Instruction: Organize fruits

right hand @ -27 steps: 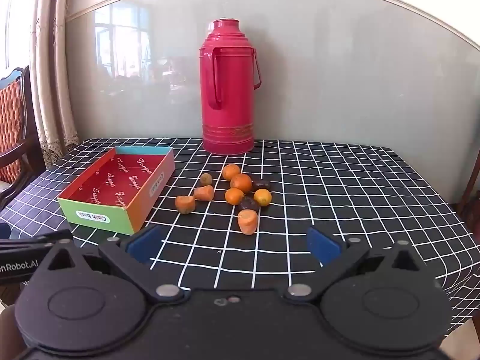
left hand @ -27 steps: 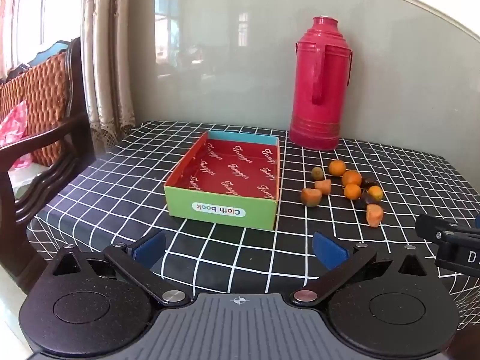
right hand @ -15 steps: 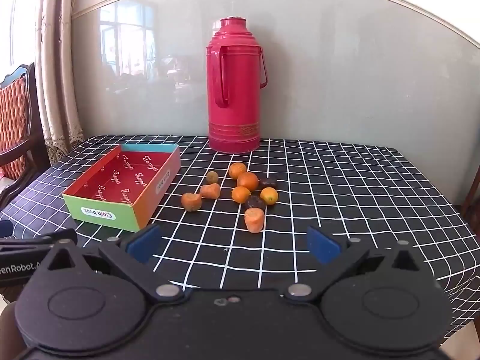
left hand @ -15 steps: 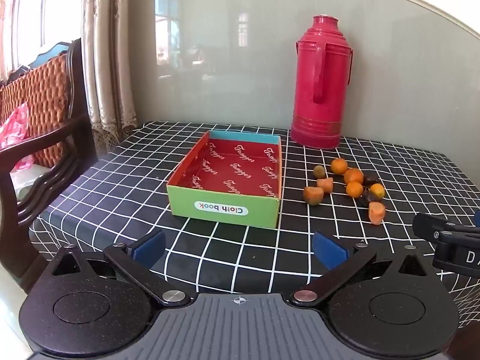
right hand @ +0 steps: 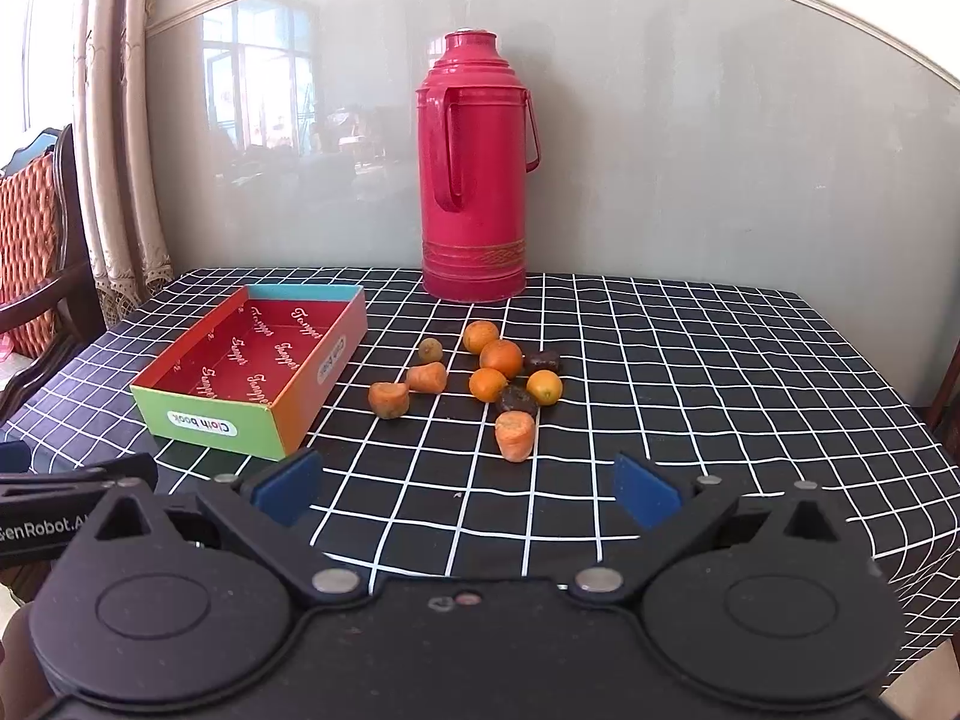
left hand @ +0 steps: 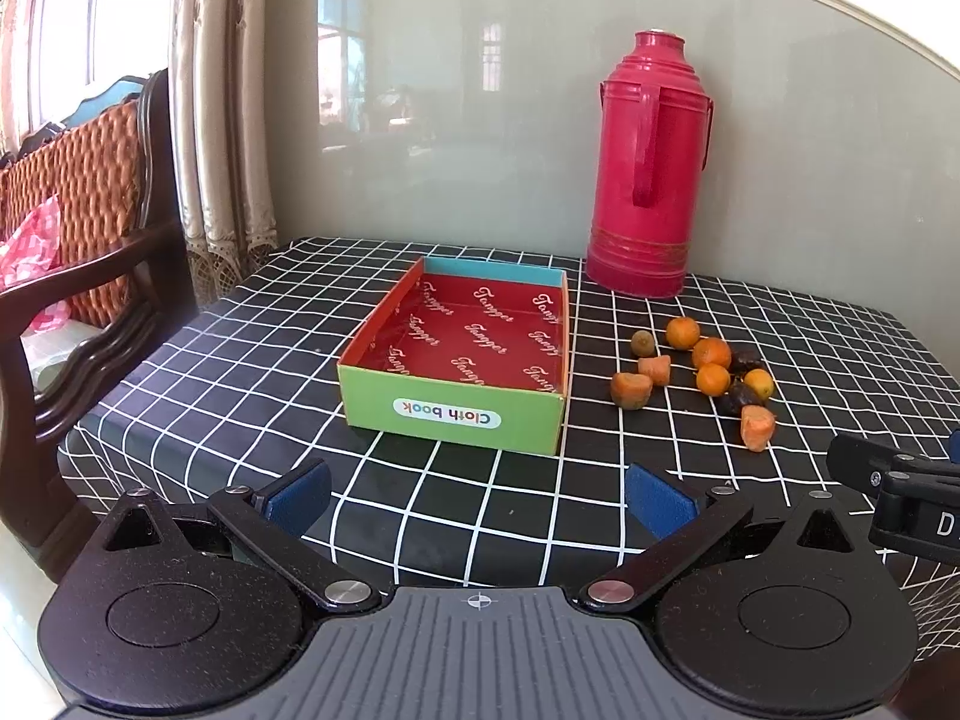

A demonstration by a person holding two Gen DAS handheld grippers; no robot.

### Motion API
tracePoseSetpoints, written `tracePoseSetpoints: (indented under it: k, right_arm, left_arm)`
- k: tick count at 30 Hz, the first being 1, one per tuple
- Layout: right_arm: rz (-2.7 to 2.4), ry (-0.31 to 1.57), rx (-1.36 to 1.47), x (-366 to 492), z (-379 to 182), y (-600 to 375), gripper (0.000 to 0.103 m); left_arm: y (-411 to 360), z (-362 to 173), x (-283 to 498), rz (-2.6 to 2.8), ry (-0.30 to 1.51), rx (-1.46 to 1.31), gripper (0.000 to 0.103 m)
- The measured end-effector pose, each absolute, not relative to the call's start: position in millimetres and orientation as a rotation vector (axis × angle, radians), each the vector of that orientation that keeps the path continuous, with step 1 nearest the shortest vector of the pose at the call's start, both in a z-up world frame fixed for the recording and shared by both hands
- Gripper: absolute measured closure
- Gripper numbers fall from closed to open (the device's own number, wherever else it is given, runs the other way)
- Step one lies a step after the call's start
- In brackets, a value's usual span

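An empty shallow box (left hand: 474, 414) (right hand: 204, 420), red inside with a green front wall, sits on the black checked tablecloth. To its right lies a loose cluster of fruit: several small oranges (left hand: 711, 353) (right hand: 501, 358), carrot-like chunks (left hand: 757, 426) (right hand: 515, 433), dark pieces (right hand: 516, 399) and a small brownish fruit (right hand: 430, 349). My left gripper (left hand: 477, 495) hovers open over the near table edge in front of the box. My right gripper (right hand: 465, 486) is open too, short of the fruit, with nothing between its fingers.
A tall red thermos (left hand: 651, 168) (right hand: 477, 168) stands at the back against the glossy wall. A wooden chair (left hand: 84, 276) with an orange cushion stands left of the table. Curtains (left hand: 222, 120) hang behind it. The table (right hand: 750, 360) ends close below both grippers.
Both grippers have drawn slightly back and up from the table, so box and fruit sit a little farther off in both views. Jaws stay wide apart.
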State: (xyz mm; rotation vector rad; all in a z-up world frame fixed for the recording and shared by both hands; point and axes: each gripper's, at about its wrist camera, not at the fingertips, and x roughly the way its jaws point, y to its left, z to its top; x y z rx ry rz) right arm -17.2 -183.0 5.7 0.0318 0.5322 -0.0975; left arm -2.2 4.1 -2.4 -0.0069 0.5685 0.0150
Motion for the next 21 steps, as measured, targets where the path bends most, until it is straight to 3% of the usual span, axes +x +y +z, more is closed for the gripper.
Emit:
tracePoseSetpoints:
  k: [21]
  right_arm:
    - [-0.082, 0.538, 0.029, -17.1, 5.1, -181.7, 0.006]
  left_arm:
    - [3.6, -2.6, 0.0, 0.020, 0.569, -0.009, 0.000]
